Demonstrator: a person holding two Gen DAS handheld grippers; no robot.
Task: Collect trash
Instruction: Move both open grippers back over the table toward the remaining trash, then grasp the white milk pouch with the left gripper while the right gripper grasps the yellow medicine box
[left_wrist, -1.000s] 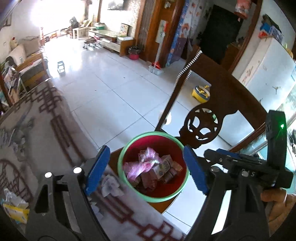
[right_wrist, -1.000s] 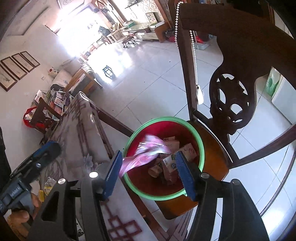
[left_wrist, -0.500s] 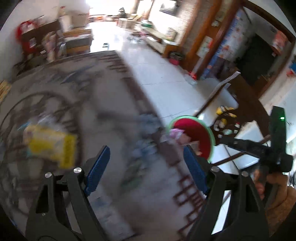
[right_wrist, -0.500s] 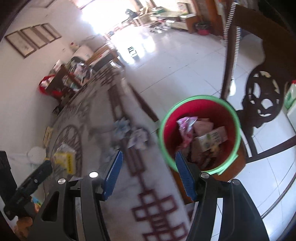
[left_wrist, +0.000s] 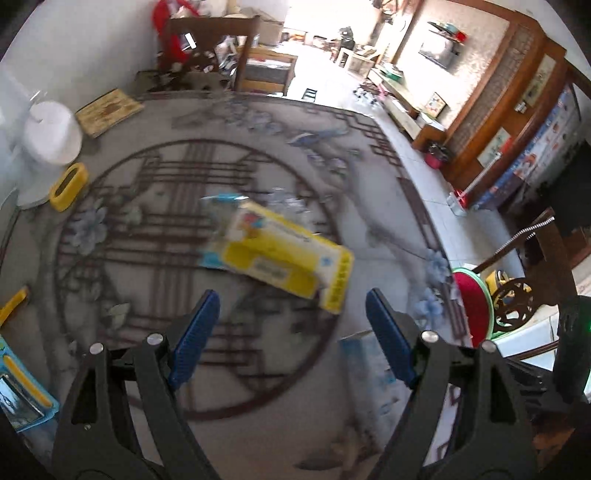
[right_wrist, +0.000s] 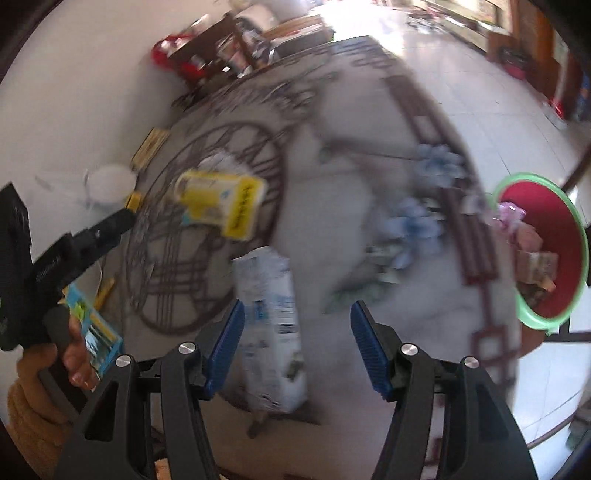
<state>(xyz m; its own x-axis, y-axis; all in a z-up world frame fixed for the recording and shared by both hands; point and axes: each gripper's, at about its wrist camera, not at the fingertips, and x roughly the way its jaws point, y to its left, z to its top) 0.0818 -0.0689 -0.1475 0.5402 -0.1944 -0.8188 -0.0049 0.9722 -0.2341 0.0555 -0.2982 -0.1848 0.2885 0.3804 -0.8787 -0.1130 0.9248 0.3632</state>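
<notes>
Left gripper (left_wrist: 288, 328): jaws wide, empty, aimed at yellow box (left_wrist: 284, 254) lying mid-table. Right gripper (right_wrist: 295, 347): jaws apart, empty, over white carton (right_wrist: 269, 325) (likely next pick). Bin (right_wrist: 543, 251): far right off table edge, within reach for drops.

Patterned tablecloth (left_wrist: 155, 236), white paper roll (left_wrist: 51, 136), wooden box (left_wrist: 109, 112), carved chair (left_wrist: 517, 302), tiled floor (right_wrist: 498, 122)

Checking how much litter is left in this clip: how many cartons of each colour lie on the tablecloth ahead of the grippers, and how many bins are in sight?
yellow carton: 1
white and blue carton: 1
red bin with a green rim, beside the table: 1
Total: 3
</notes>
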